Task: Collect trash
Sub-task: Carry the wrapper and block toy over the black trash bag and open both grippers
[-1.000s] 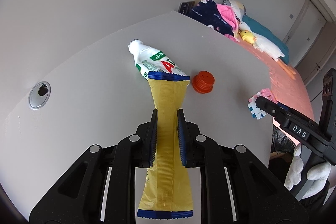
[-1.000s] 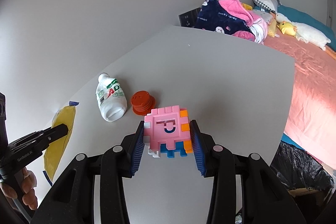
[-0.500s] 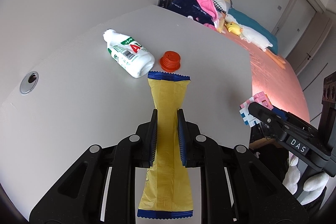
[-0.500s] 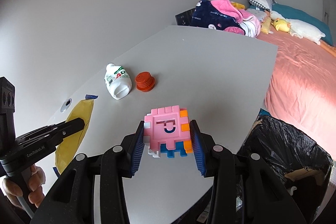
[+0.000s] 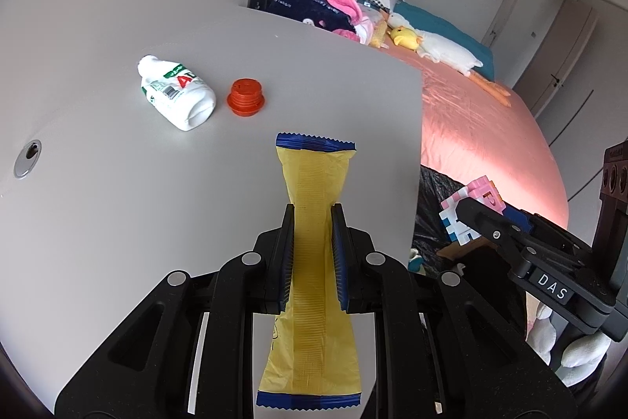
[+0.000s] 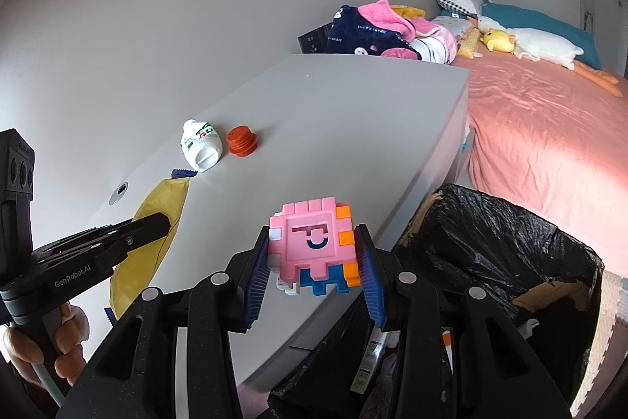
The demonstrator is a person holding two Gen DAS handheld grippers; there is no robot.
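Observation:
My left gripper [image 5: 313, 218] is shut on a yellow snack wrapper with blue ends [image 5: 314, 183], held above the grey table [image 5: 117, 203]. My right gripper [image 6: 314, 242] is shut on a pink puzzle cube [image 6: 312, 242] with blue, orange and white pieces, held over the table's near right edge beside a bin lined with a black bag [image 6: 490, 246]. A white bottle [image 5: 176, 97] lies on its side on the table with an orange cap [image 5: 246, 97] next to it. The wrapper [image 6: 157, 214] and left gripper also show in the right wrist view.
A bed with a pink sheet [image 6: 549, 128], plush toys [image 6: 530, 44] and a pile of clothes [image 6: 376, 30] stands beyond the table. A round metal grommet [image 5: 26, 158] sits in the table at left. Rubbish lies inside the bin [image 6: 369, 360].
Both grippers have pulled back and to the right, away from the bottle and cap, toward the table's edge. The bin has come into view under the right gripper. Both grips are unchanged.

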